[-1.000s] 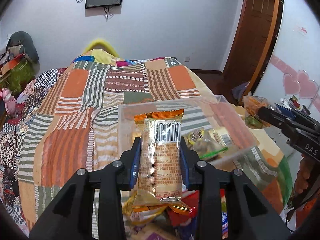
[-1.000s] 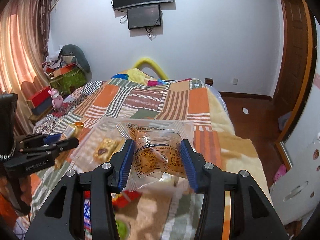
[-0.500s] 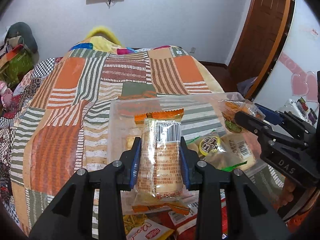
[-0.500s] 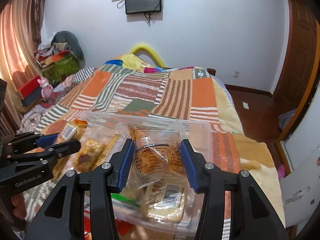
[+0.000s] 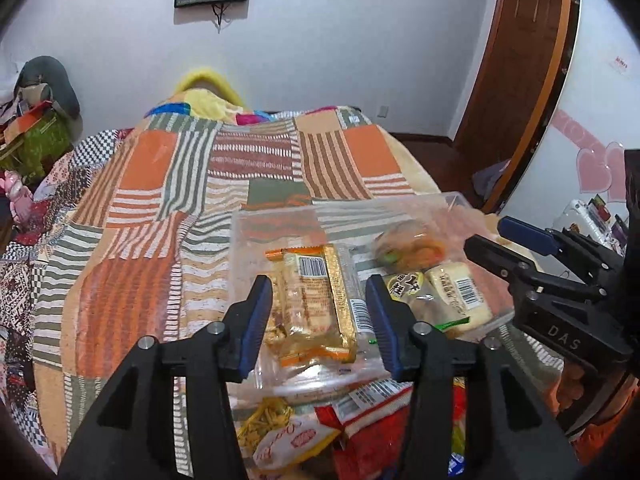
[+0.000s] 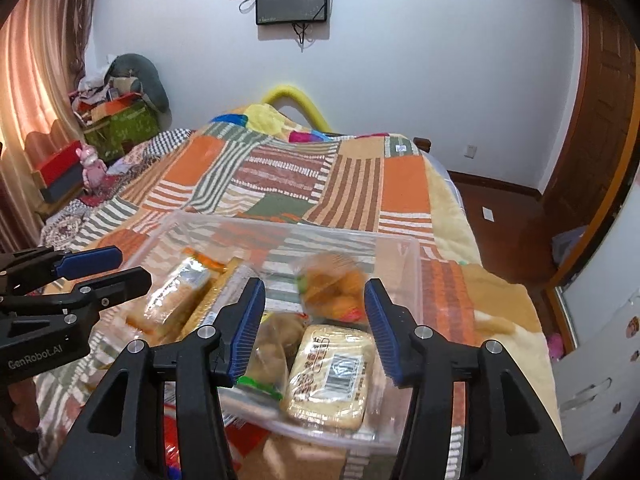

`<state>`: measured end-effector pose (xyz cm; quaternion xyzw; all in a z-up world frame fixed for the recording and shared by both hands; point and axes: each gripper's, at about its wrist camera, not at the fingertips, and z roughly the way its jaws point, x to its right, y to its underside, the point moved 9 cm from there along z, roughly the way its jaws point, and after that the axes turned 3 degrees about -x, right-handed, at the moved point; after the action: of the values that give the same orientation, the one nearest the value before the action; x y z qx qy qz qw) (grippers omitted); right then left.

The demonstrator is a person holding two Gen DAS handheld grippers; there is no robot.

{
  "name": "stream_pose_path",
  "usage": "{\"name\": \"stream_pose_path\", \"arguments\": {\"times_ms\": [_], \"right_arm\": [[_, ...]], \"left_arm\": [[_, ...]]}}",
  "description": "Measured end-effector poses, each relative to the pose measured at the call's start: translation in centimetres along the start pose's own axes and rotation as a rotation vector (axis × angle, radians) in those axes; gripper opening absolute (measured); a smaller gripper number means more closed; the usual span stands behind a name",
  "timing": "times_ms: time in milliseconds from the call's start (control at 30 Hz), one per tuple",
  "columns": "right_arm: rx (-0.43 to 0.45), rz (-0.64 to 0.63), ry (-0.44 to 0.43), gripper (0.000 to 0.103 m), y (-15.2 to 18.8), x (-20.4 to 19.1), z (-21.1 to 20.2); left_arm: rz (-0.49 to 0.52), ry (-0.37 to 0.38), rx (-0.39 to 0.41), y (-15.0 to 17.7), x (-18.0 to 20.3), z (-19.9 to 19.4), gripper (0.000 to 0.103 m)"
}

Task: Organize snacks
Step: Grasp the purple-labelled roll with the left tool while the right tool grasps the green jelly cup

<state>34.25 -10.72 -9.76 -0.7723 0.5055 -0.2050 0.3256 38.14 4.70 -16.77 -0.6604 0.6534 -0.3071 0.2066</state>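
While both grippers hover over the clear bin on the patchwork quilt, their jaws are opening. The left gripper frames an orange-edged cracker pack lying in the bin, pads off it. The right gripper stands apart above a blurred bag of orange snacks, beside a pale cake pack.

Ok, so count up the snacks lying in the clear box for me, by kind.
Long packets: 2 (orange-ended packet, gold-edged packet)
Bag of round orange pieces: 1
Pale cake packet: 1
Brown snack packet: 1
Total: 5 in the clear box
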Motion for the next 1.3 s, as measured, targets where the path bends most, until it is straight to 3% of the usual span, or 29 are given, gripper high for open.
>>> {"name": "stream_pose_path", "arguments": {"times_ms": [233,367,500,800,967,1300], "right_arm": [[0.043,0.012,-0.052,0.052,0.5,-0.5,-3.7],[0.062,0.005,-0.052,0.064,1.5,-0.8,-5.2],[0.053,0.001,-0.073,0.068,3.2,-1.5,-6.3],[-0.03,-0.009,-0.102,0.07,8.0,-3.0,-6.1],[-0.101,0.003,-0.129,0.07,10.9,-3.3,-5.4],[-0.171,-0.037,-0.152,0.07,12.7,-5.2,-3.2]], "left_arm": [[0.017,-0.022,0.023,1.7,-0.7,-4.1,0.058],[0.026,-0.039,0.009,3.8,-1.3,-5.4,0.063],[0.01,-0.03,-0.032,6.7,-1.9,-6.0,0.065],[-0.013,-0.027,-0.163,13.8,-2.0,-4.3,0.065],[-0.058,0.015,-0.205,15.3,-1.4,-2.9,0.065],[-0.054,-0.015,-0.276,18.5,-2.0,-1.0,0.065]]}}
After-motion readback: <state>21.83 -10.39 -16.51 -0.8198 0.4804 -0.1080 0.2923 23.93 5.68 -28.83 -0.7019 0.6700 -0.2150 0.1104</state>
